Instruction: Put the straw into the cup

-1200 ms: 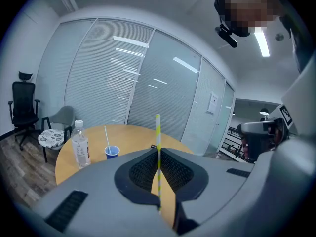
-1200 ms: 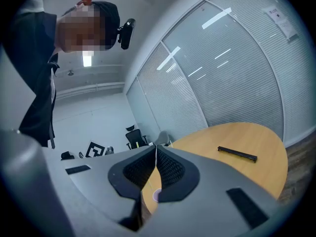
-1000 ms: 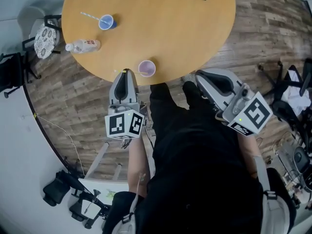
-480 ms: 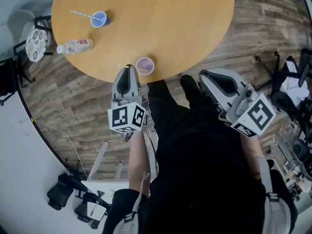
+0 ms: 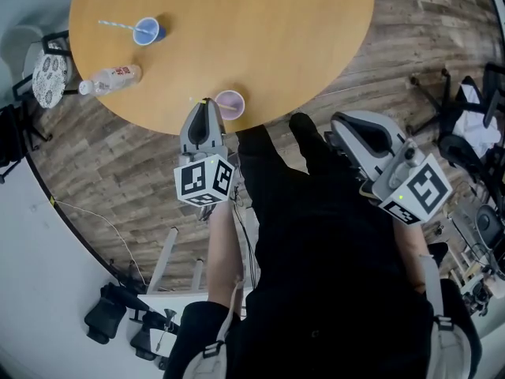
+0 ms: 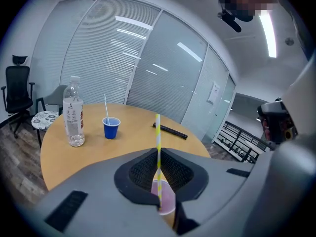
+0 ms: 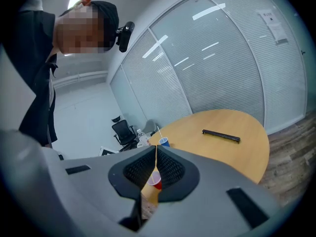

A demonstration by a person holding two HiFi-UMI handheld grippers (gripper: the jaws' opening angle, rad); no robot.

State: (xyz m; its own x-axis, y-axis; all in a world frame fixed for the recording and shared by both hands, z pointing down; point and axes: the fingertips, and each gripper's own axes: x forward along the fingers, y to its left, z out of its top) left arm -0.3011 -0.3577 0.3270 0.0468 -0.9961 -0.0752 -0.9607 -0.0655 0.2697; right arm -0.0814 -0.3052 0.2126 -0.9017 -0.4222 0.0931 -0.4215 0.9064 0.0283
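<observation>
Left gripper (image 5: 206, 110), head view: tip sits over the near edge of the round wooden worktop (image 5: 260, 30), just beside 1 pink cup (image 5: 230, 103) standing at that edge. Right gripper (image 5: 339, 125) is off the worktop, past its near-right edge. Toward the far-left edge are 1 blue cup (image 5: 146, 31) with its own straw and 1 clear bottle (image 5: 109, 78).

Left gripper view: jaws are clamped on 1 straw (image 6: 158, 142).
- Appearance: thin, striped yellow and white, held upright and gripped low on its length.
- Position: its lower end lines up with the mouth of the pink cup (image 6: 166, 197); whether it is inside cannot be told.
- Handling, as judged: light, smooth and thin-walled, likely to kink under a hard squeeze or pivot in a loose one. A gentle hold low on the shaft suits it.

Right gripper view: jaws are closed together with nothing between them. The pink cup (image 7: 155, 180) shows beyond them.
</observation>
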